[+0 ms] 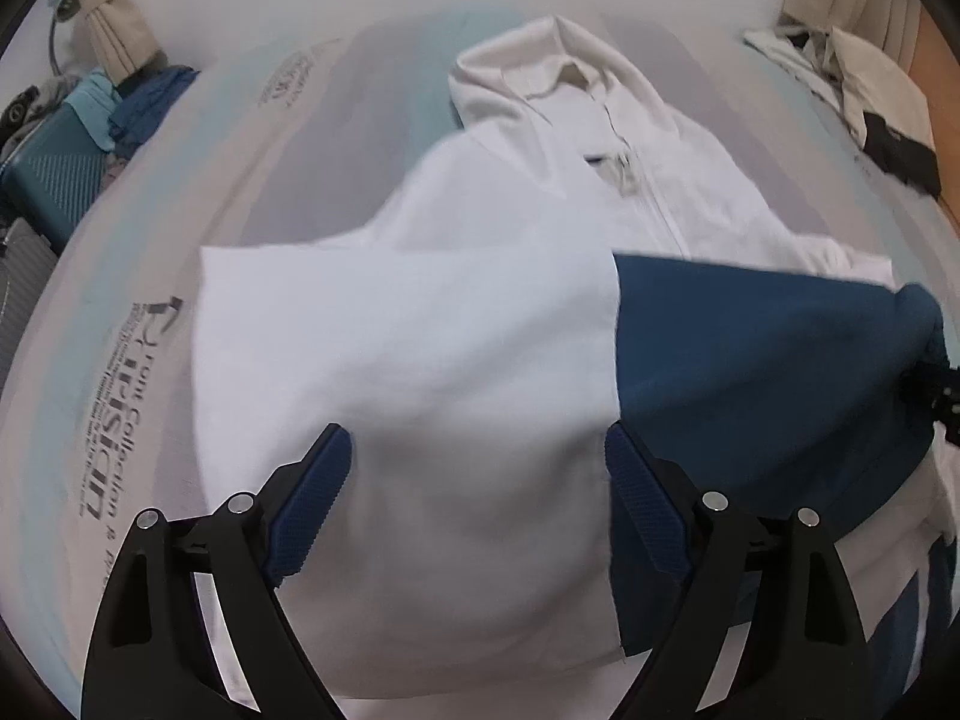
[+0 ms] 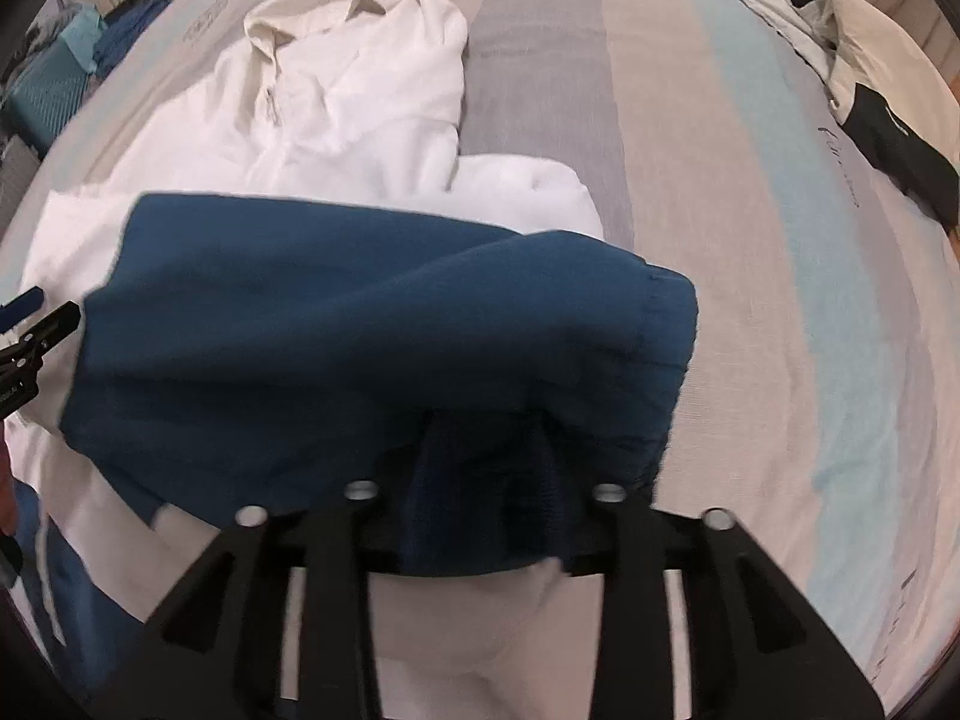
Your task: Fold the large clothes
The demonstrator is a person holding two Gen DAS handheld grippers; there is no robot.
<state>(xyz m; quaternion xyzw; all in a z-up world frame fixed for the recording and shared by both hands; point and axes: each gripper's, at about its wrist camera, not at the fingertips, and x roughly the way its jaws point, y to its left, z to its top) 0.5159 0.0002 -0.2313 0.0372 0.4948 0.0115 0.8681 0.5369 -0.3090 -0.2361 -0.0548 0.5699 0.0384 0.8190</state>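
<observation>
A large white zip hoodie with dark blue panels (image 1: 600, 138) lies on a striped bed, hood at the far end. My left gripper (image 1: 480, 480) is open, its blue pads wide apart above the folded white part of the garment (image 1: 408, 348). My right gripper (image 2: 486, 450) is shut on the blue part of the hoodie (image 2: 360, 324) and holds it lifted over the white body (image 2: 336, 96); the fingertips are hidden by the cloth. The right gripper also shows at the right edge of the left wrist view (image 1: 942, 390), and the left gripper at the left edge of the right wrist view (image 2: 36, 324).
The striped bedsheet (image 2: 750, 240) with printed lettering covers the bed. Other clothes, white and black (image 2: 882, 114), lie at the far right. A teal suitcase (image 1: 48, 180) and blue clothes (image 1: 150, 102) sit beyond the bed's left edge. A curtain hangs at the back.
</observation>
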